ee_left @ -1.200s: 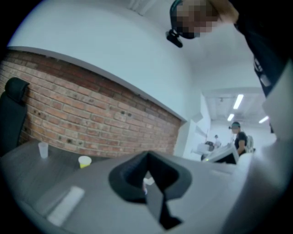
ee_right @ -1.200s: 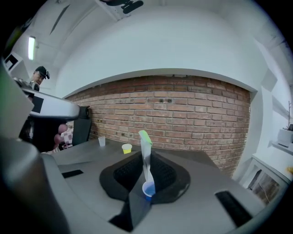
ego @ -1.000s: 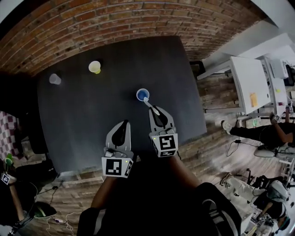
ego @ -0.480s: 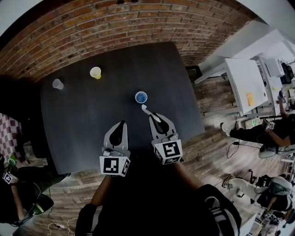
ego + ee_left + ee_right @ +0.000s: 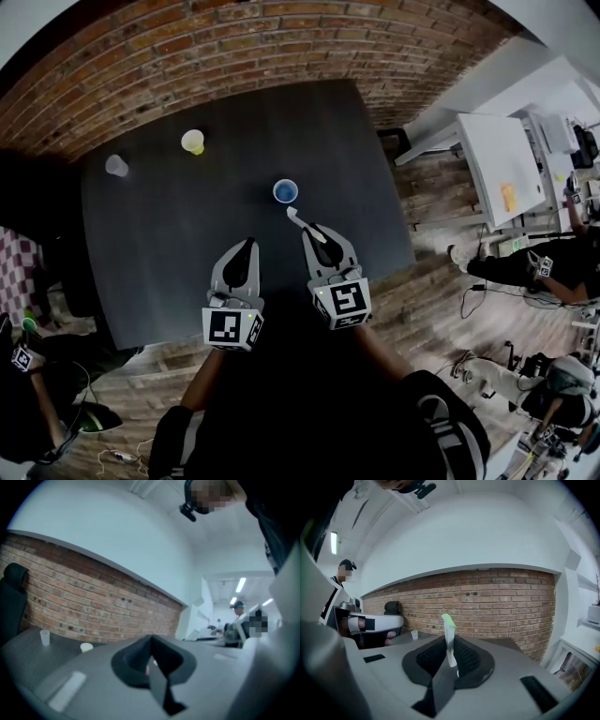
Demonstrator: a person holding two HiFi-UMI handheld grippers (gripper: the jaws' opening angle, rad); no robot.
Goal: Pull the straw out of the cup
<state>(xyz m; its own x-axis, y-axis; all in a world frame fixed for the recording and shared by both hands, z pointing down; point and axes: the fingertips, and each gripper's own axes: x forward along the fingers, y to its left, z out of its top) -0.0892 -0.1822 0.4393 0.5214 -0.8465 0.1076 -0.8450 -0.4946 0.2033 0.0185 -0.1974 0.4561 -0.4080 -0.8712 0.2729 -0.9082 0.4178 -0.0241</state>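
A blue cup (image 5: 286, 191) stands on the dark table (image 5: 169, 244), empty of the straw. My right gripper (image 5: 316, 232) is shut on the white straw (image 5: 301, 222), just in front of the cup and apart from it. In the right gripper view the straw (image 5: 449, 637) stands upright between the jaws, with a green tip. My left gripper (image 5: 246, 249) hovers to the left of the right one, jaws together and nothing between them. In the left gripper view the left gripper (image 5: 151, 660) shows its dark pads closed.
A yellow cup (image 5: 193, 142) and a clear cup (image 5: 116, 165) stand at the table's far left. A brick wall (image 5: 234, 47) runs behind the table. White desks (image 5: 492, 159) and seated people are to the right, over a wooden floor.
The straw has come out of the blue cup: a second ago its end was in the cup, now my right gripper holds it clear, slightly nearer to me. The left gripper has barely moved.
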